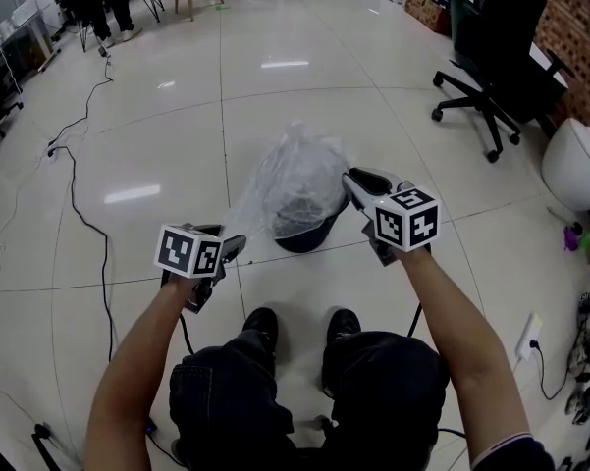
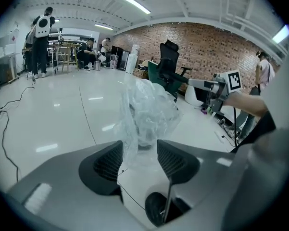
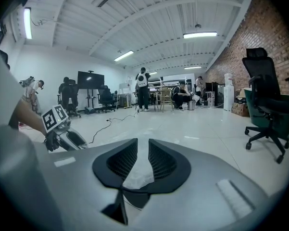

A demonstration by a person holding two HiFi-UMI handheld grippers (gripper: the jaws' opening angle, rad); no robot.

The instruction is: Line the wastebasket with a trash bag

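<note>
A dark wastebasket [image 1: 304, 234] stands on the floor just ahead of my feet, with a clear crumpled trash bag [image 1: 296, 180] bulging up over it. My right gripper [image 1: 358, 186] is at the bag's right side and shut on a fold of white film [image 3: 137, 176], pinched between its pads [image 3: 159, 160]. My left gripper [image 1: 234, 249] is low at the bag's left. Its jaws stand apart, and loose film from the bag [image 2: 146, 109] trails down between the pads [image 2: 173, 158] without being pressed. The right gripper [image 2: 202, 84] also shows in the left gripper view.
A black office chair [image 1: 496, 77] stands at the back right, near a white rounded object [image 1: 577, 165]. A black cable [image 1: 88, 226] snakes over the floor on the left. My shoes [image 1: 260, 324] are close behind the basket. People stand far back [image 1: 108, 3].
</note>
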